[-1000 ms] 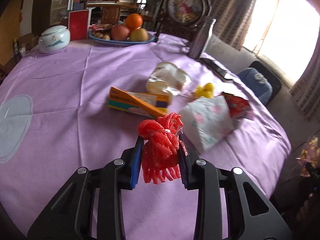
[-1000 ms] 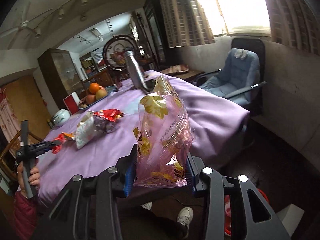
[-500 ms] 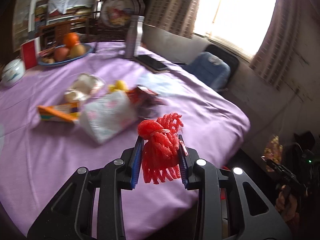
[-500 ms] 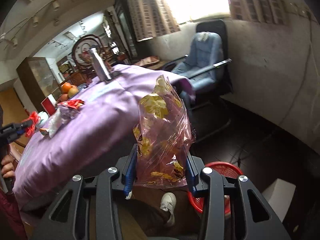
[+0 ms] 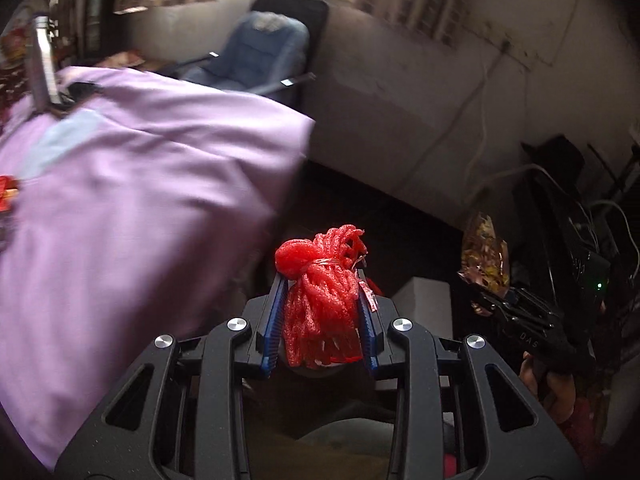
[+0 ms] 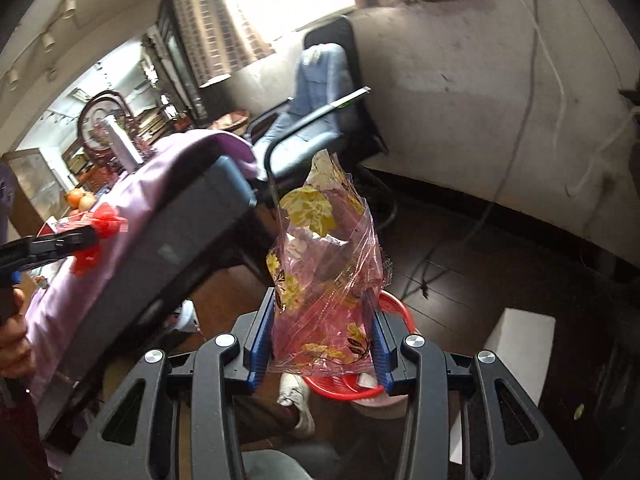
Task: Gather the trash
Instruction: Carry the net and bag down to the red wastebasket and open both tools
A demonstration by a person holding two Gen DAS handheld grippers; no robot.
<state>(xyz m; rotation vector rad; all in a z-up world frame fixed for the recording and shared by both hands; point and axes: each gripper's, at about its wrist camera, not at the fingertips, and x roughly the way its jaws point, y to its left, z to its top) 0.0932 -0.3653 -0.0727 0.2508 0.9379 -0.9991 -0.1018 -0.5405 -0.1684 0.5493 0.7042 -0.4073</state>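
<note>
My left gripper [image 5: 322,312] is shut on a red foam fruit net [image 5: 320,304] and holds it in the air past the edge of the table with the purple cloth [image 5: 120,200]. My right gripper [image 6: 322,328] is shut on a clear pink plastic bag with yellow flowers [image 6: 324,272], held over a red trash basket [image 6: 396,308] on the floor, which the bag partly hides. The right gripper with its bag also shows in the left wrist view [image 5: 486,264]. The left gripper with the net shows in the right wrist view [image 6: 96,236].
A blue office chair [image 6: 320,92] stands by the wall beyond the table. A white box [image 6: 516,344] lies on the dark floor to the right of the basket. A dark chair back [image 6: 172,248] is close on the left. My shoe [image 6: 294,396] is beside the basket.
Both grippers have swung away from the table toward the floor at its right. The table's trash has left the left wrist view. The red basket has come closer under the right gripper.
</note>
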